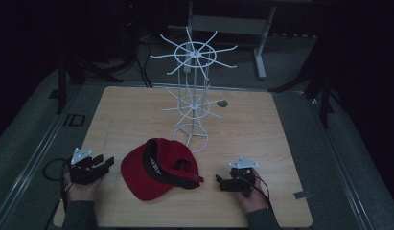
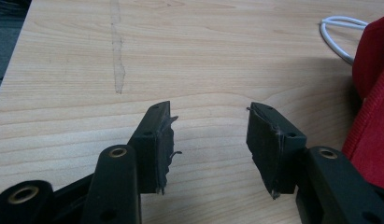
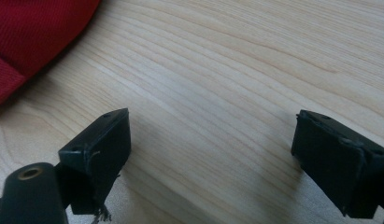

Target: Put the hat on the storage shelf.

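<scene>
Left gripper (image 1: 107, 162) and right gripper (image 1: 219, 180) — agape over pale wooden table (image 1: 261, 139), dim room.

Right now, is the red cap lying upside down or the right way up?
Upside down. The red cap lies on the table with its black inner lining and hollow facing up.

Dim lab: wooden table (image 1: 261, 143), tripod legs (image 1: 324, 91).
</scene>
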The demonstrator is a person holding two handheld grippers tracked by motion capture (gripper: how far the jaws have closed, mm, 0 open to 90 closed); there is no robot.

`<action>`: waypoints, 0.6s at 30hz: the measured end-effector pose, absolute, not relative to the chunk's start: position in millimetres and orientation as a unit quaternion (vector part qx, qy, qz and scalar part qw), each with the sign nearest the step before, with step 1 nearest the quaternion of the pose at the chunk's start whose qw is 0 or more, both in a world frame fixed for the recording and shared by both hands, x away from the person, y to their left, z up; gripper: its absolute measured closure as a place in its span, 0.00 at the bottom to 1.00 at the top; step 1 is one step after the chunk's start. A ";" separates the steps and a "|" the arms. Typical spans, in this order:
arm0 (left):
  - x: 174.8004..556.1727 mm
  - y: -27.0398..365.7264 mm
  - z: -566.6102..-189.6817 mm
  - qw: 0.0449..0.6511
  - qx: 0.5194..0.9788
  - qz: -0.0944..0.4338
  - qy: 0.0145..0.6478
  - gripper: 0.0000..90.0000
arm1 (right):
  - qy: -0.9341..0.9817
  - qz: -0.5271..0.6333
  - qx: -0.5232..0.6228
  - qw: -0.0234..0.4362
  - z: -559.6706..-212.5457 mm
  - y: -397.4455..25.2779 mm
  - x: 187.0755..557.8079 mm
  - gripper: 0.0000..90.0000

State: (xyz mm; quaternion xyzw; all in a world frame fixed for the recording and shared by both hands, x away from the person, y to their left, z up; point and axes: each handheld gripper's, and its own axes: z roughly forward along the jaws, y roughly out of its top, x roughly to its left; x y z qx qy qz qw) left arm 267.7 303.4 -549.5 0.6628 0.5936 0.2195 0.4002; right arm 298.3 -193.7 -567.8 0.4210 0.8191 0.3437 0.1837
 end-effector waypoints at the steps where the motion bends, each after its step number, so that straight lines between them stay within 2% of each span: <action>1: 267.8 303.7 -549.6 0.400 0.663 0.217 0.594 0.57 | 0.819 0.344 0.421 0.184 -567.8 -193.7 298.3 0.13; 10: 269.4 307.3 -539.9 0.415 0.677 0.187 0.578 0.62 | 0.819 0.344 0.421 0.183 -567.8 -193.7 298.3 0.13; 18: 272.4 309.7 -507.9 0.436 0.699 0.151 0.546 0.63 | 0.819 0.344 0.421 0.183 -567.8 -193.7 298.3 0.13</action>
